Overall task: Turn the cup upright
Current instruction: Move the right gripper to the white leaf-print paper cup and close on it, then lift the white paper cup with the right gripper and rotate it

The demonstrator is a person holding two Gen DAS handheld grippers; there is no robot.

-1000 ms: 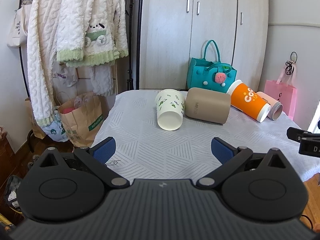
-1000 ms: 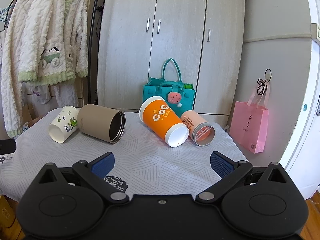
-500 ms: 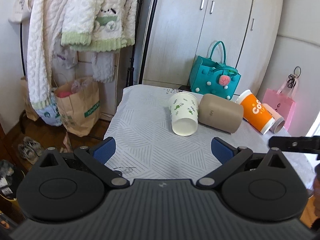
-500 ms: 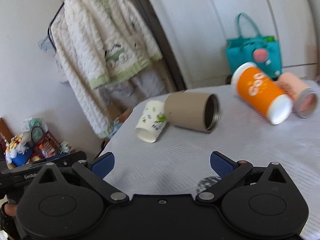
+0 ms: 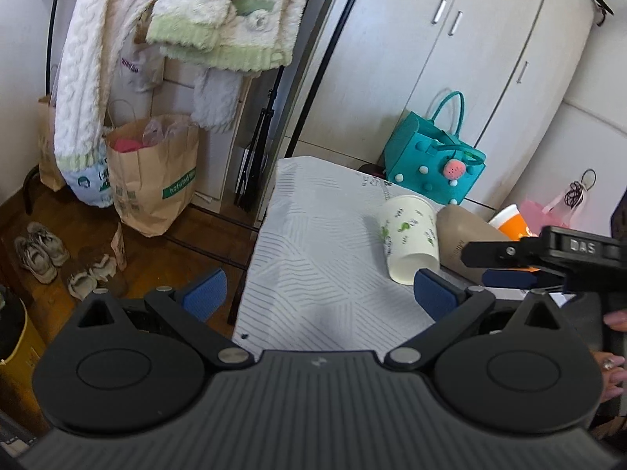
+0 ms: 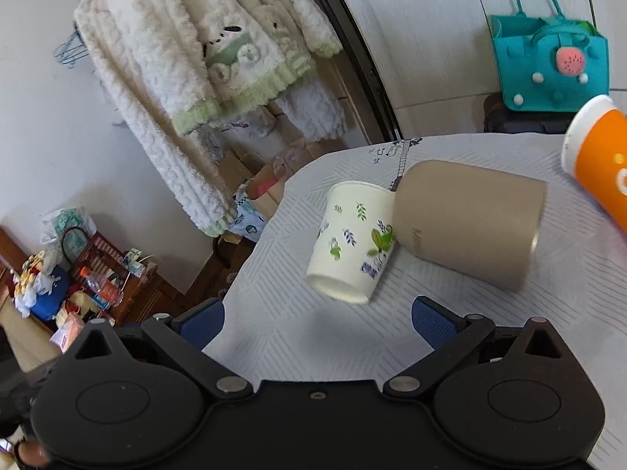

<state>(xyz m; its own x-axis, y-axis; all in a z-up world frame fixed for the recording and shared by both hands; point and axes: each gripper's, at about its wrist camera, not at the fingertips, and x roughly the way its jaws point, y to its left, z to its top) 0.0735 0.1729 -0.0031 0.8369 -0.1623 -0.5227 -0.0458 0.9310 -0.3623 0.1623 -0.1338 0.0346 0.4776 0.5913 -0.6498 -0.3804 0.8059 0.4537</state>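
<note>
A white paper cup with leaf prints (image 6: 354, 246) lies on its side on the white patterned tablecloth (image 6: 450, 337), its base toward me; it also shows in the left wrist view (image 5: 409, 237). A tan tumbler (image 6: 470, 221) lies touching its right side, and an orange cup (image 6: 599, 164) lies further right. My right gripper (image 6: 317, 323) is open and empty, just in front of the paper cup. My left gripper (image 5: 321, 293) is open and empty over the table's left part, with the paper cup ahead to the right. The right gripper's arm (image 5: 548, 252) crosses the left view.
A teal felt bag (image 5: 435, 164) stands behind the table against white wardrobe doors (image 5: 470, 58). Fleece clothes (image 6: 219, 55) hang on a rack at left. A brown paper bag (image 5: 153, 174) and shoes (image 5: 39, 252) sit on the wood floor beside the table's left edge.
Both grippers have swung left and tilted down. The right gripper has come closer to the paper cup, which now sits just ahead of its fingers. The cups have not moved.
</note>
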